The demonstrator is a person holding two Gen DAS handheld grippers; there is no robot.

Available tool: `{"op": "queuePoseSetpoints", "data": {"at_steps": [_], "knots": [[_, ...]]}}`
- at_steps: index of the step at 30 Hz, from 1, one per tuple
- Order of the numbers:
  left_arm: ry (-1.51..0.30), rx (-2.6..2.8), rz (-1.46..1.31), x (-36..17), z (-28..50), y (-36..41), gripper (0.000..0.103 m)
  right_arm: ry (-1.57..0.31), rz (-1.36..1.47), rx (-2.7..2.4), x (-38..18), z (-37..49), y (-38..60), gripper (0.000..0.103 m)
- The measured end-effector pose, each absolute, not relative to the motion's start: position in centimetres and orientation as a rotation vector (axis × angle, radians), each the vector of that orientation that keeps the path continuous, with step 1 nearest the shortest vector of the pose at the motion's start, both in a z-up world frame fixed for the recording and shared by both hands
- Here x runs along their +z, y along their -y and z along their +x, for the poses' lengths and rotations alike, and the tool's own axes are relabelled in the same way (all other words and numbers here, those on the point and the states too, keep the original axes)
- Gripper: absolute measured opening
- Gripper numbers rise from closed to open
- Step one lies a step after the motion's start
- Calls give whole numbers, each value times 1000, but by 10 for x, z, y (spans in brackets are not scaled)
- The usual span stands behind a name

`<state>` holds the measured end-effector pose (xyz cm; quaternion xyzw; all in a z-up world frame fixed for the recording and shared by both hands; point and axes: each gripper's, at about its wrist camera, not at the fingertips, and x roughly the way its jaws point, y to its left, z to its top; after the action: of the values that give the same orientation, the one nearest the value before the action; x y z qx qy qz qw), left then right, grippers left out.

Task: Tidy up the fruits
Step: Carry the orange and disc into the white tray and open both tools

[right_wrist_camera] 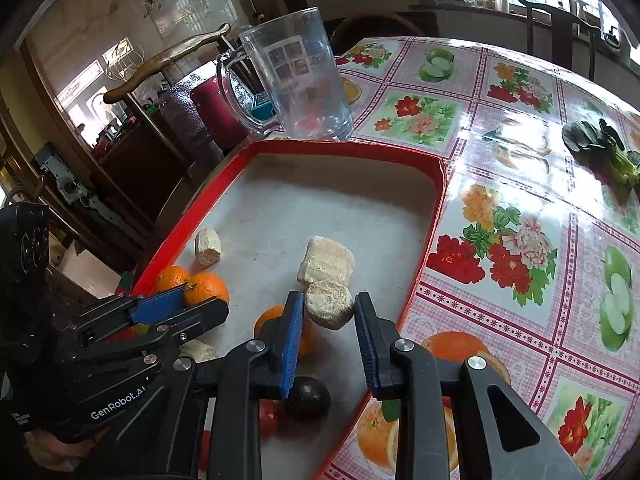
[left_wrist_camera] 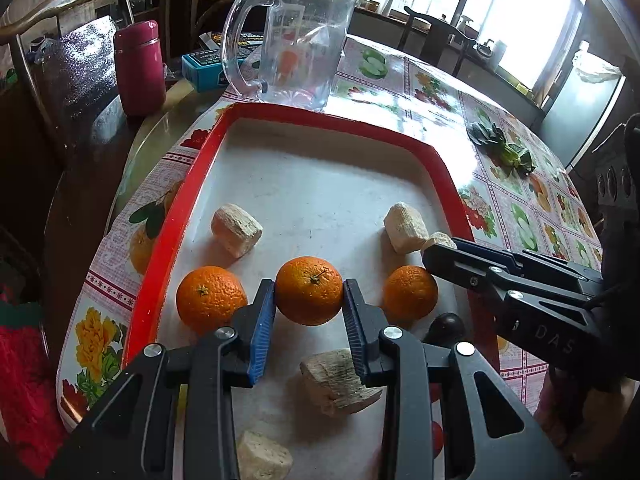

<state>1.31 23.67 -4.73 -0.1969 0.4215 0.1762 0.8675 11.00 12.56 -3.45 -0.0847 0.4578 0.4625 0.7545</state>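
While the left gripper (left_wrist_camera: pixel 309 292) clamps a dimpled round orange (left_wrist_camera: pixel 309 290) over the red-rimmed tray (left_wrist_camera: pixel 160 216) | right gripper (right_wrist_camera: pixel 329 312) brackets a rough pale chunk (right_wrist_camera: pixel 329 309), contact unclear | two oranges flank the held one | clear plastic jug (left_wrist_camera: pixel 298 40) behind tray | glossy floral tablecloth (right_wrist_camera: pixel 500 160).

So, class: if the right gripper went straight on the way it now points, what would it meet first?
The right gripper already has a pale cut chunk between its fingers; straight on, it would probably meet the second pale chunk just behind, on the red-rimmed tray.
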Motion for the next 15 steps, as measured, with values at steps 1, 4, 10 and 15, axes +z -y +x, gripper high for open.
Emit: {"op": "queuePoseSetpoints", "data": {"at_steps": [1,4,10,15], "knots": [[-885,370,-414,-48,13,-237,31,-999,-184,1011,-35,110,-126,29],[-893,376,-408,-50,13,-237,31,-996,-184,1014,-34,109,-125,29],[-898,391,-413,-50,10,-237,32,-997,-182,1019,-33,108,-123,30],[-891,393,-425,-49,1,-235,37,-994,-181,1032,-31,105,-121,39]]}}
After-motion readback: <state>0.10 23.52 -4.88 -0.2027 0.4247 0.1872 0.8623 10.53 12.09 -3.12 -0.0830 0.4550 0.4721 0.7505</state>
